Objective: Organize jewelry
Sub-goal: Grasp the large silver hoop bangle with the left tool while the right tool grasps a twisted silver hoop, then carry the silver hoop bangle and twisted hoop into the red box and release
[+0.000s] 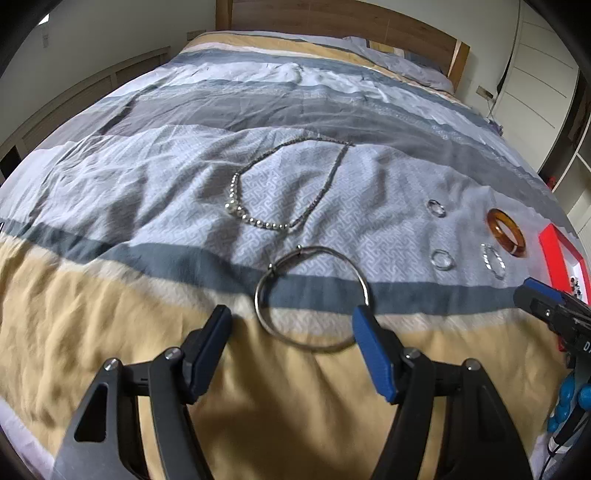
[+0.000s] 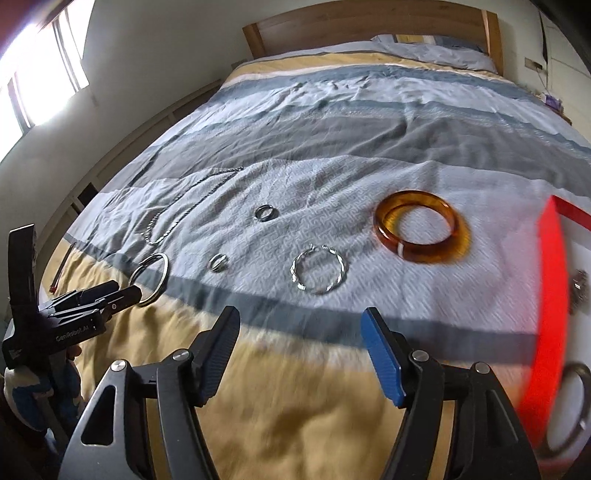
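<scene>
Jewelry lies spread on a striped bedspread. A thin silver bangle (image 1: 312, 299) lies just ahead of my open left gripper (image 1: 291, 325), its near edge between the fingertips. It also shows in the right wrist view (image 2: 149, 278). A silver bead necklace (image 1: 284, 184) lies beyond it. An amber bangle (image 2: 421, 230), a twisted silver hoop (image 2: 319, 273) and two small rings (image 2: 265, 213) (image 2: 218, 263) lie ahead of my open, empty right gripper (image 2: 299, 328). The red jewelry box (image 2: 550, 302) stands at the right.
The bed (image 1: 110, 192) runs back to a wooden headboard (image 2: 369, 26) with pillows (image 2: 424, 48). A window (image 2: 40, 74) is at the left, wardrobes (image 1: 543, 81) at the right. The box holds a ring-shaped piece (image 2: 576, 398) and a small dark item (image 2: 580, 284).
</scene>
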`<control>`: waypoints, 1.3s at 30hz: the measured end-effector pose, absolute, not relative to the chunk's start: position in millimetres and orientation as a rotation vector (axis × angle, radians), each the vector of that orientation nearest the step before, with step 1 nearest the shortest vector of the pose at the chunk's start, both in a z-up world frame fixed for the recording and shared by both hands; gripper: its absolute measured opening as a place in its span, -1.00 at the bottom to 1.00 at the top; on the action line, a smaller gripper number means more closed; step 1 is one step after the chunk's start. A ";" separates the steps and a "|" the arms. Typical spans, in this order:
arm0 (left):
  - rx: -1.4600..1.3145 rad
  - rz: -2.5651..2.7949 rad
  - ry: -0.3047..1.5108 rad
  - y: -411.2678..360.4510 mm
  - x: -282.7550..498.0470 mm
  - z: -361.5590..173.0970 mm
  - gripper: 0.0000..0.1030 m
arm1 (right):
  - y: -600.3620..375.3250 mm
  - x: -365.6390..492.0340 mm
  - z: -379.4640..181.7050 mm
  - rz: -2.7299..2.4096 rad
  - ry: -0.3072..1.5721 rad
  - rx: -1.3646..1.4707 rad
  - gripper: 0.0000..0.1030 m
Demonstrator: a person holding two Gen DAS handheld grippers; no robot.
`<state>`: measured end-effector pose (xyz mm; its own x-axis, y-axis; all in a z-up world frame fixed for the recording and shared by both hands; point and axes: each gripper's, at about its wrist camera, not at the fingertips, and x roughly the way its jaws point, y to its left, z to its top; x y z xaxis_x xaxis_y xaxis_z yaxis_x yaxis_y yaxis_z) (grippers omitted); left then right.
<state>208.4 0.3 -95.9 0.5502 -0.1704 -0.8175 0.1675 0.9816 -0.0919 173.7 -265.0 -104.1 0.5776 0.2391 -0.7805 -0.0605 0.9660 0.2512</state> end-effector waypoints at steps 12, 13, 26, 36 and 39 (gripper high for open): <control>-0.029 -0.189 0.943 3.3 220.6 -110.7 0.07 | -267.7 206.3 -125.5 0.189 0.943 0.217 0.08; -0.028 -0.185 0.940 3.3 220.6 -111.4 -0.08 | -267.6 207.2 -126.7 0.192 0.943 0.220 -0.09; 0.000 -0.172 0.933 4.5 215.4 -103.1 -0.91 | -262.0 204.3 -124.8 0.208 0.928 0.210 -0.23; 0.052 -0.147 0.894 3.9 182.3 -69.6 -0.93 | -258.3 162.2 -85.6 0.223 0.879 0.221 -0.24; 0.087 -0.141 0.871 3.2 167.0 -55.3 -0.94 | -262.2 142.8 -68.8 0.214 0.857 0.227 -0.24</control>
